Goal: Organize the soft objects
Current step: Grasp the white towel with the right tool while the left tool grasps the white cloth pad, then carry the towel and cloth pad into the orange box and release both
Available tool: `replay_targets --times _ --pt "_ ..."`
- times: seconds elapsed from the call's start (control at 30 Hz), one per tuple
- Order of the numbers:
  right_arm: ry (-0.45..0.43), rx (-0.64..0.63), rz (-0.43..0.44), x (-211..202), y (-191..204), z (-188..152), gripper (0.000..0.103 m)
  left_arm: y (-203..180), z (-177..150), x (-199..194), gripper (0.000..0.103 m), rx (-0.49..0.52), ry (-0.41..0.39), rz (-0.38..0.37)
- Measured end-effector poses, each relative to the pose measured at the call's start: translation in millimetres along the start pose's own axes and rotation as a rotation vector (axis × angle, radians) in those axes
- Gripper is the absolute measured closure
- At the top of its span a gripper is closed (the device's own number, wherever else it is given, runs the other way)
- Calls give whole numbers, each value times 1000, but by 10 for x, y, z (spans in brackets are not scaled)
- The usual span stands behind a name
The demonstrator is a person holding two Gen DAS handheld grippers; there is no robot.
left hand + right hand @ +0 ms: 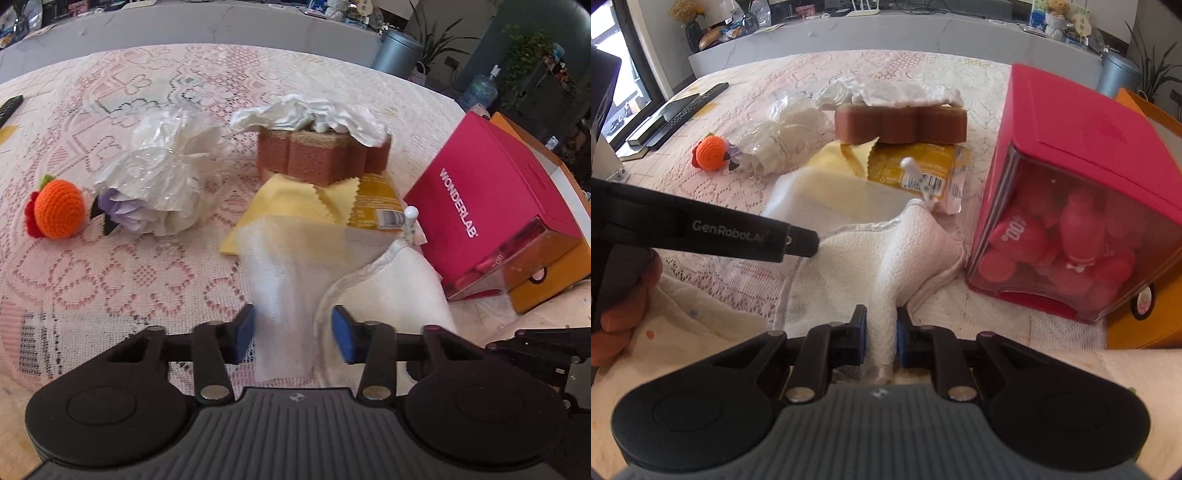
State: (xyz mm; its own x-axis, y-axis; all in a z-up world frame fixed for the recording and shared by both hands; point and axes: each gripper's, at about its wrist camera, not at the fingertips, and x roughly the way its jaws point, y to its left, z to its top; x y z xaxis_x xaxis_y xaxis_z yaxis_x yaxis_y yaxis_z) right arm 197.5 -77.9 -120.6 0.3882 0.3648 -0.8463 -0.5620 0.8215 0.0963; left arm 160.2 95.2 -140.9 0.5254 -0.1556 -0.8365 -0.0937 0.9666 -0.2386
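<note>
Here, on your lace-covered bench (110,280), your left tool (293,334) stands apart astride a sheer white gauze cloth (284,295), pads not pressing. Just right, your right tool (881,334) is clamped on a bunched white waffle-weave towel (886,254) beside the pink box (1071,147).

Bare lace tablecloth (110,280) lies open at near left. The pink box (495,206) walls off the right; the sponge (317,158), yellow cloth (288,206) and seemingly plastic-wrapped flower (159,184) crowd the middle.
</note>
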Motion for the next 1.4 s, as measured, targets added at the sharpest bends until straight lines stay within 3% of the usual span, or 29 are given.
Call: replay_targets --times 0.03,0.07,0.17,0.57,0.83,1.13,1.4 --pt "-1 0 1 2 -7 -1 89 -12 -3 9 81 1 -2 2" --pt "-1 3 3 4 -12 0 89 -6 -4 14 90 -9 -3 -5" --pt "-3 19 13 1 -39 1 89 5 -8 -34 97 -25 -31 -12" --pt "-63 37 23 -342 -96 5 90 -65 -126 -584 99 -19 -153 85" --pt "-167 54 18 -883 -143 -16 90 -187 -216 -1078 100 -34 -245 62" --pt "-319 116 -37 -1622 -464 -119 90 -777 -90 -1597 100 80 -373 -35" --pt "-417 254 -133 -2177 -1270 -203 90 -1570 307 -1634 100 207 -415 -208"
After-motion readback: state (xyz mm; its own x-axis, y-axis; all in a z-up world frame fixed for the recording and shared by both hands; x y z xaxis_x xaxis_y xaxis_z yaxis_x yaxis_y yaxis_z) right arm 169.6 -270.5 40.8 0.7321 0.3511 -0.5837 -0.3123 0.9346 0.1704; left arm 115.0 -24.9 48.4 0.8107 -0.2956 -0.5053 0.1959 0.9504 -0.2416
